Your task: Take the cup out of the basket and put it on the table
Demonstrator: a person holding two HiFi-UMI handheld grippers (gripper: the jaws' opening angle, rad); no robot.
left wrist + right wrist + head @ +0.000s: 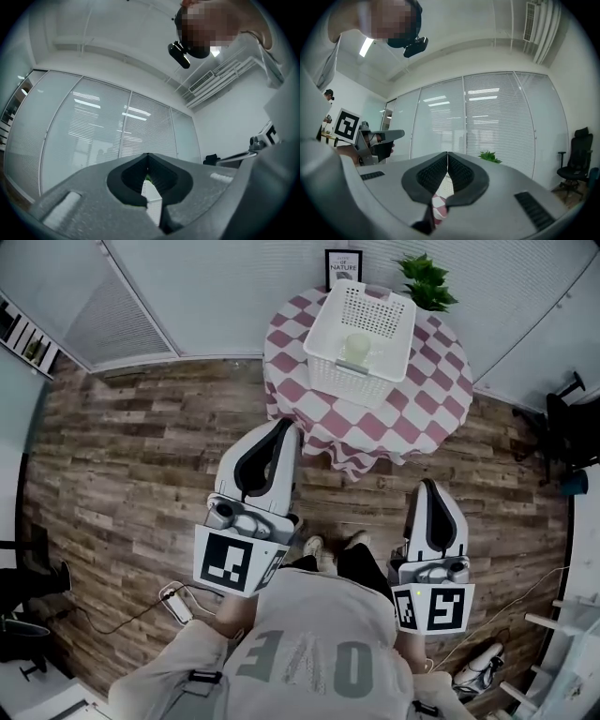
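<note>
At upper center you see a desk [422,423] draped in soft pink-and-white checked cloth. It carries a white perforated plastic basket [328,324] with a pale, smooth cup [357,346] inside. The floor [131,456] is matt, grainy wood plank. Your left hand-held gripper [284,425] and right hand-held gripper [427,486] have smooth white plastic shells and dark ribbed pads [461,176].

Cool, even indoor light fills every view. A ceiling strip lamp [366,47] glares above and left of the right gripper [447,153]; lamp reflections [86,100] streak the glass wall [56,140] beyond the left gripper [148,155]. Both gripper views bulge and darken toward their round edges, and the close jaws look soft.
</note>
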